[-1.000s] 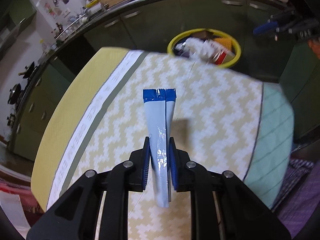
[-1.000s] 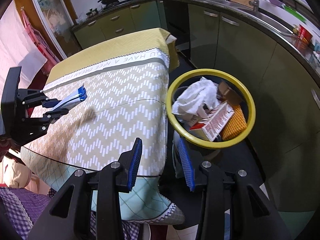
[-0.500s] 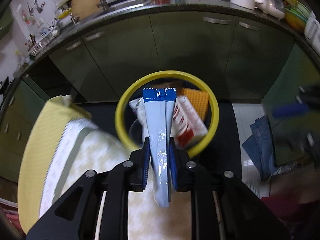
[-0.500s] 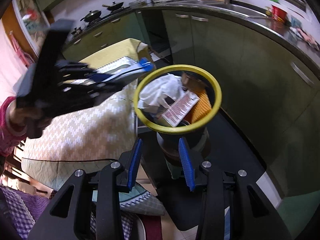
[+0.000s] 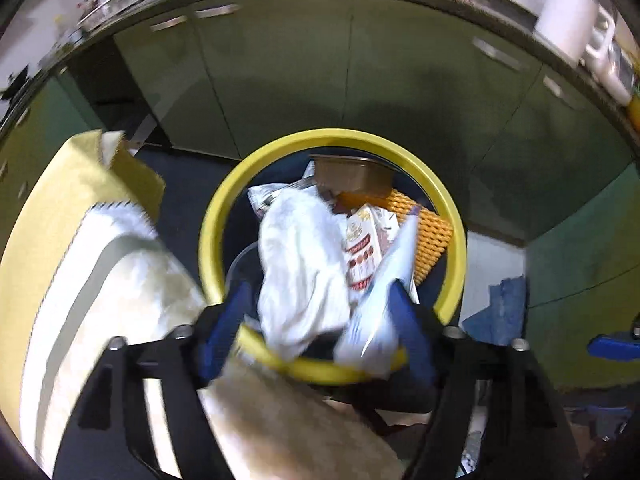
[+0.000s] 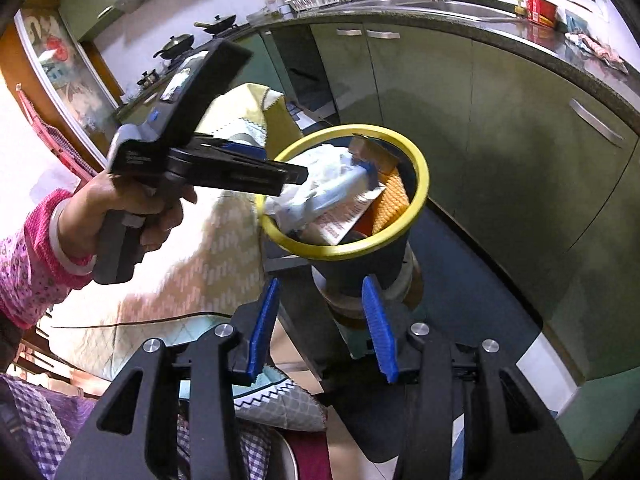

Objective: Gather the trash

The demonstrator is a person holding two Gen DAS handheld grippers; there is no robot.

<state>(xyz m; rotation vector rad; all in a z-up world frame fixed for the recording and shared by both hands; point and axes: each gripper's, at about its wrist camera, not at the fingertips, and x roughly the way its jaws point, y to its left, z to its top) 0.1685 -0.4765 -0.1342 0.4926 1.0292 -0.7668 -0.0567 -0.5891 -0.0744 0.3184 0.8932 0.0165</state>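
My left gripper [image 5: 316,330] hangs over the yellow-rimmed bin [image 5: 332,140], its jaws opening wide. The blue and white wrapper [image 5: 380,300] has slipped free and leans on the right pad [image 5: 408,332], tilting down into the bin. In the bin lie a crumpled white paper [image 5: 300,264], a red and white carton [image 5: 362,248] and an orange ribbed piece [image 5: 432,232]. In the right wrist view the left gripper [image 6: 296,176] sits at the bin's rim [image 6: 420,168], with the wrapper [image 6: 340,188] on the trash. My right gripper [image 6: 320,332] is low beside the bin, jaws opening slightly, nothing between them.
The table with its zigzag cloth [image 5: 100,280] presses against the bin's left side. Green cabinet doors [image 5: 400,60] curve behind the bin. A blue cloth [image 5: 500,308] lies on the floor at right. A hand in a pink sleeve [image 6: 32,260] holds the left gripper.
The left gripper swung from over the table to over the bin, then its jaws spread and the wrapper dropped out, tipping right. The right gripper came nearer the bin and widened a little.
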